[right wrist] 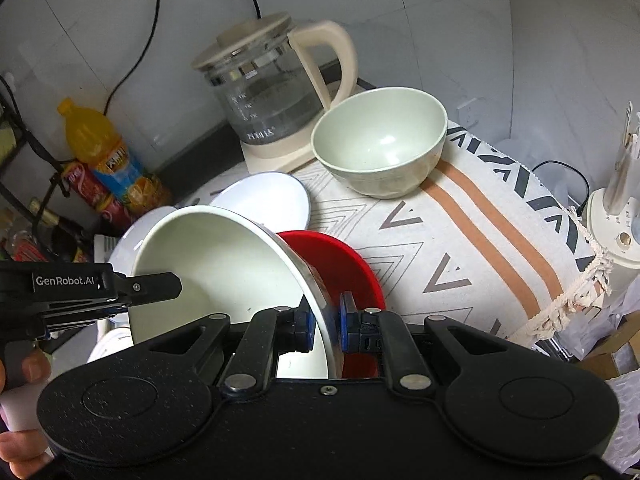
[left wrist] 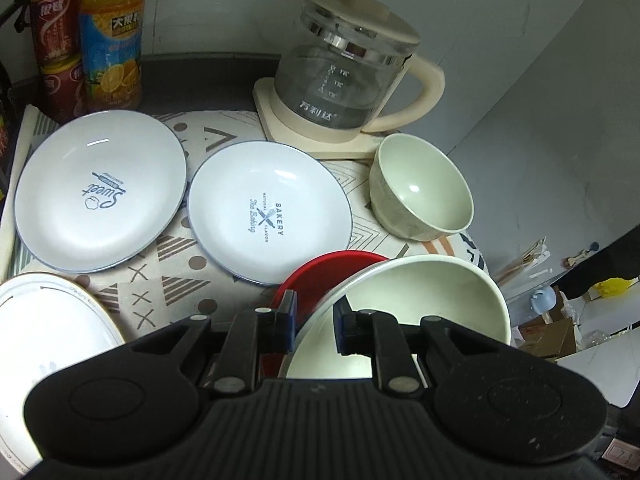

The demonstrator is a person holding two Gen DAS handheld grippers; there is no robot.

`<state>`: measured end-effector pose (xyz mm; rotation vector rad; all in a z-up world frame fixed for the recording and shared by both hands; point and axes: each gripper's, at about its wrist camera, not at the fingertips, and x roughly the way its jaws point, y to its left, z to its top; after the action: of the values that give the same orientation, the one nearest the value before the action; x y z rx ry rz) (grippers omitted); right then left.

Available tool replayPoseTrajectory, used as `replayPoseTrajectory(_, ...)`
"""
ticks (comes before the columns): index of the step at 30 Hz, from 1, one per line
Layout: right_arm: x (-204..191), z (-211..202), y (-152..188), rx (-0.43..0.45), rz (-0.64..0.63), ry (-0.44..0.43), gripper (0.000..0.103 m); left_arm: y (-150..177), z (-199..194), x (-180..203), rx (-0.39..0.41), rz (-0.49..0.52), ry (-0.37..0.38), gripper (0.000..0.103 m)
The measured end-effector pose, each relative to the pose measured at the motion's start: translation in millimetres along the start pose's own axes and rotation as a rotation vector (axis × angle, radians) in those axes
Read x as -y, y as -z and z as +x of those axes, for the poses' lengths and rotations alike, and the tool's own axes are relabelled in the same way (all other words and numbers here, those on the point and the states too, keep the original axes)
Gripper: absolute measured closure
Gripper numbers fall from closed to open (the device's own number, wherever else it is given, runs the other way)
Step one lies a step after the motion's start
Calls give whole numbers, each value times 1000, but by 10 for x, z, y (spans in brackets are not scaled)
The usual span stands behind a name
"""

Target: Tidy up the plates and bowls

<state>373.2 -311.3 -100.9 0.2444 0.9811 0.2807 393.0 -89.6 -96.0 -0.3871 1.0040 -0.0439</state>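
The large cream bowl [right wrist: 224, 272] is tipped steeply on its edge over the red plate [right wrist: 352, 264], near the front of the cloth-covered desk [right wrist: 480, 240]. The right gripper [right wrist: 325, 326] pinches the bowl's rim, one blue pad [right wrist: 305, 328] inside the wall and one outside, the jaws narrowed to the thickness of the wall. The left gripper [left wrist: 316, 322] straddles the same bowl's rim [left wrist: 400, 312] with its pads a little apart; whether they press on the wall is hard to judge from this angle. The bowl is smooth and glossy with a pale interior. Beyond it stand a smaller pale green bowl [left wrist: 420, 188], upright, and two shallow white plates [left wrist: 104, 192] [left wrist: 268, 208] with blue rims and printed bakery lettering. A glass kettle [left wrist: 344, 76] with a cream handle sits on its base behind them.
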Motion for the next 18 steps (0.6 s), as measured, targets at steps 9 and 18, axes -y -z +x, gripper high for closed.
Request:
replayPoseTrajectory(9,34,163,-60,-27,-67,26,91,7,249,55,-27,3,-78,86)
replayPoseTrajectory(18,-57,294,-109,-62,-123,-27,93,-43,286,33,-24,20,-101,83)
